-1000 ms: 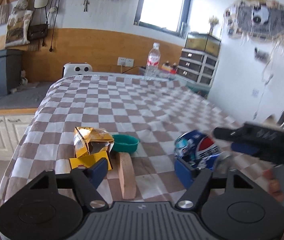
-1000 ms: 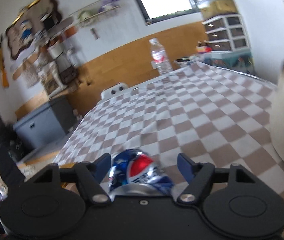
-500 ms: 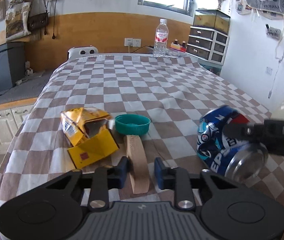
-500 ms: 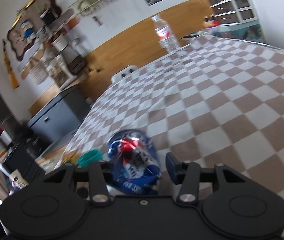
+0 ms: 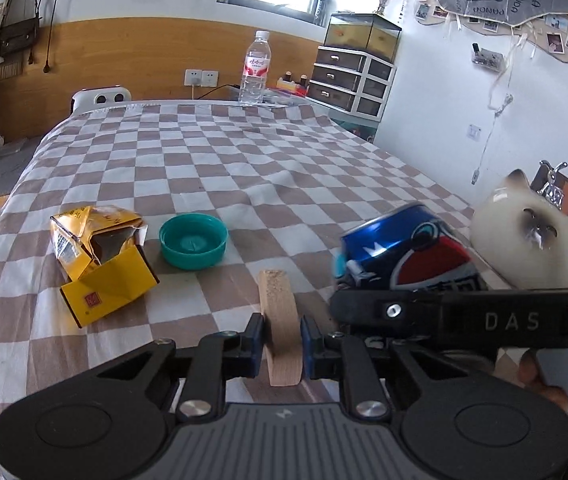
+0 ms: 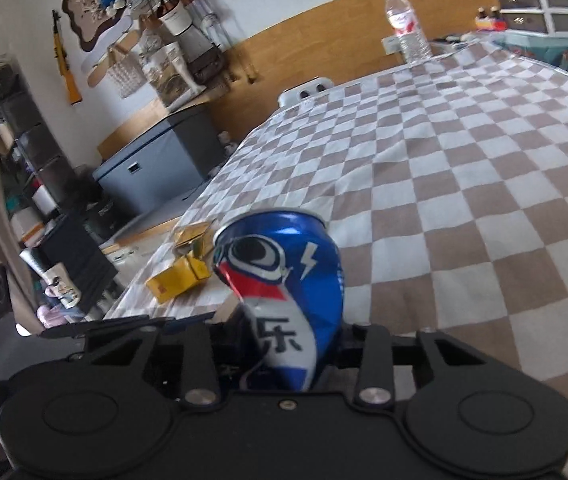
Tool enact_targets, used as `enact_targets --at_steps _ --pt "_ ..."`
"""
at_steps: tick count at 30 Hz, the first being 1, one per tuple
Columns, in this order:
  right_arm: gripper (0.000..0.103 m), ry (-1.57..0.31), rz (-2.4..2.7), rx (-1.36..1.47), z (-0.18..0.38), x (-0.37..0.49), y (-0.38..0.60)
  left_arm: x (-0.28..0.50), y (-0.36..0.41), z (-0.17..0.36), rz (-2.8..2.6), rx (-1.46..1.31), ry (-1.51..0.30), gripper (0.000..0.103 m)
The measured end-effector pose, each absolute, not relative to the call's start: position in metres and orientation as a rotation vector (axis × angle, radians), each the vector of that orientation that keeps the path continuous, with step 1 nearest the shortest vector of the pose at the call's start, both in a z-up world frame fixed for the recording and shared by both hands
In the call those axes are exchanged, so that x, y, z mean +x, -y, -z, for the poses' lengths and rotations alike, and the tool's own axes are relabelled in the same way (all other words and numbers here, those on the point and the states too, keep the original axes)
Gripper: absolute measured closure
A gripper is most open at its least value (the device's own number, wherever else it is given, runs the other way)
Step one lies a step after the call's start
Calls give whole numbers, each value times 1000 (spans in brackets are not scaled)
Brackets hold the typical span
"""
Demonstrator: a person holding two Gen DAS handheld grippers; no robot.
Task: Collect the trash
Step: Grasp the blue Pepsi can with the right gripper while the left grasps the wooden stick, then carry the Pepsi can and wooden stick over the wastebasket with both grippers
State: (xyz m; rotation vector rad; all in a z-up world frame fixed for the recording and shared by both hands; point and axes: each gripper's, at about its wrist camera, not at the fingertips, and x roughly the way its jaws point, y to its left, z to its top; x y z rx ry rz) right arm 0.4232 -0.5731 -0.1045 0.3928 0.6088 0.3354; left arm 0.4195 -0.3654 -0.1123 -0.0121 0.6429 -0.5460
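Left wrist view: my left claw (image 5: 282, 336) has just been closing and its blue pads now press both flat faces of a round cork disc (image 5: 280, 322) standing on edge on the checkered counter (image 5: 284, 160), its flat faces turned left and right. Beside it my right claw (image 6: 287, 344), its jaws just drawn in, squeezes a dented blue cola can (image 6: 284, 280). The can's long axis runs forward and upward along the fingers, rim pointing away from me. A crushed yellow carton (image 5: 100, 256) and a teal lid (image 5: 193, 241), open side up, lie further left on the cloth. A cat-shaped ceramic jar (image 5: 527, 240) sits just right of the can
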Motion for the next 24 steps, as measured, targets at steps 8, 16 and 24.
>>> enact_targets --at_steps 8,16,24 --pt "78 -569 -248 431 102 412 586 424 376 111 485 31 -634 66" --pt "63 -574 -190 410 98 408 590 429 376 111 486 19 -635 87" --pt "63 -547 -149 403 90 396 600 431 366 113 510 -53 -648 88"
